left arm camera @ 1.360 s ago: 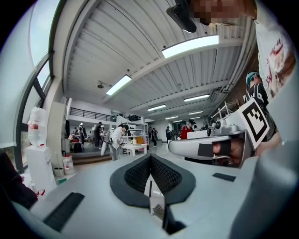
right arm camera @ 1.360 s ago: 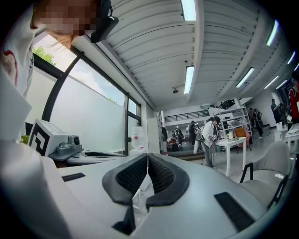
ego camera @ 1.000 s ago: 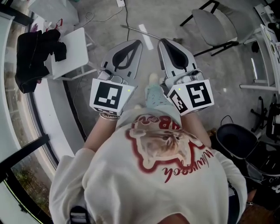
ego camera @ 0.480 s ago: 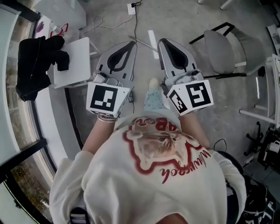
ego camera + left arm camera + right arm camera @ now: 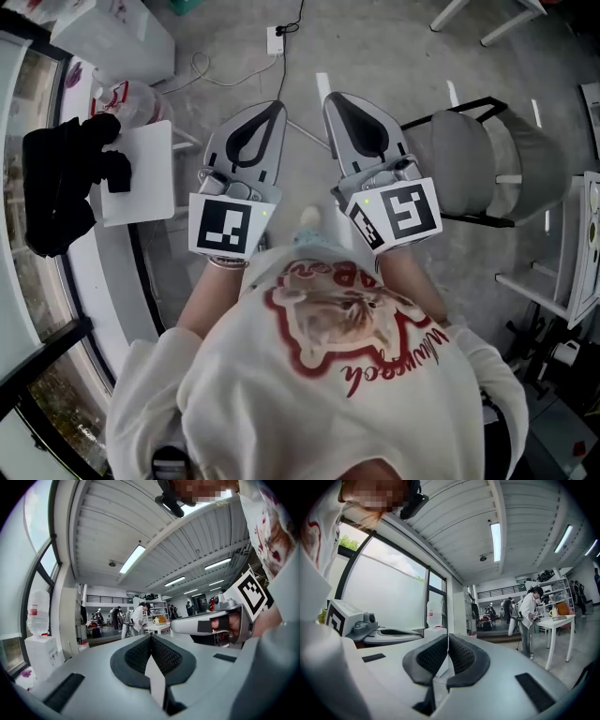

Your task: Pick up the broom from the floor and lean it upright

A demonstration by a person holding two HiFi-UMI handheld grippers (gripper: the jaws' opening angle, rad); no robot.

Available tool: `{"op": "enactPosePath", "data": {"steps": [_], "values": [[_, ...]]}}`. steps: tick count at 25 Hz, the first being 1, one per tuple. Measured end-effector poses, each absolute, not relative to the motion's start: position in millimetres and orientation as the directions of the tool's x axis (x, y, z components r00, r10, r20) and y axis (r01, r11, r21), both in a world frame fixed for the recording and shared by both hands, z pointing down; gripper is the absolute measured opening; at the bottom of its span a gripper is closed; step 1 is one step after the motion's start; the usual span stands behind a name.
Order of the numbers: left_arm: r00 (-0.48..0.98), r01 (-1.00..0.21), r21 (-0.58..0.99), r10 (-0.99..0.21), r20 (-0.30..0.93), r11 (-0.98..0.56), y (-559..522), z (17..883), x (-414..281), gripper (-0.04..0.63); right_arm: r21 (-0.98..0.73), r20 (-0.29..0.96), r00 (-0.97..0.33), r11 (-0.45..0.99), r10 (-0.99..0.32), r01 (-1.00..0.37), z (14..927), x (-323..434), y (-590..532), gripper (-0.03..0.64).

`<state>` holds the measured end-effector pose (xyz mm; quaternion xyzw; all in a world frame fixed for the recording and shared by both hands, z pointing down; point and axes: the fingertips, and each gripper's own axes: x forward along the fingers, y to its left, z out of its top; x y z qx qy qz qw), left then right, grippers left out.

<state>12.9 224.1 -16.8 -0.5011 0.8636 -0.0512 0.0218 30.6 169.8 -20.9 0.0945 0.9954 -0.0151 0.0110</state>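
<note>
1. The person is standing over a grey floor (image 5: 375, 37) and holding the left gripper (image 5: 275, 108) and the right gripper (image 5: 335, 98) side by side. Both are pointing level ahead, with a narrow gap between them.
2. Both pairs of jaws are clenched, their ribbed pads meeting at the tips, and nothing is sitting between them.
3. What appears to be the broom (image 5: 307, 134) is lying on the floor ahead of the person's feet. Only a thin slanted stretch of its handle is showing in the gap between the grippers, and its right end is running under the right gripper. Neither gripper is touching it.
4. On the left, the edge of a white side table (image 5: 141, 173) is sitting near the left gripper. A black garment (image 5: 56, 187) is draping over the table's far side, against the window ledge, so that side is closing in.
5. On the right, a grey chair (image 5: 487, 164) on black legs is standing just beside the right gripper and crowding that flank.
6. Straight ahead the floor is opening widest. A white socket block (image 5: 276, 40) with its cable (image 5: 211, 70) and a strip of white tape (image 5: 323, 86) are lying flat there.
7. In the gripper views a long hall is stretching ahead, and people are standing by a white table (image 5: 555, 620) well apart from the grippers.
</note>
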Motion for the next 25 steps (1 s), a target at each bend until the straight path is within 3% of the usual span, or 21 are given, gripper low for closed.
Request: {"op": "enactPosePath", "data": {"steps": [13,25], "values": [[-0.552,-0.834,-0.06,-0.83,0.074,0.549,200.0,13.9,-83.3,0.02,-0.09,0.006,-0.978,0.974,0.209,0.208,9.5,-64.4,131.3,0.028],[-0.488,-0.873,-0.047,-0.872,0.048,0.486,171.4,19.8,-234.1,0.02,-0.063,0.005,-0.99,0.988,0.144,0.144,14.9,-215.6,109.2,0.028]]}}
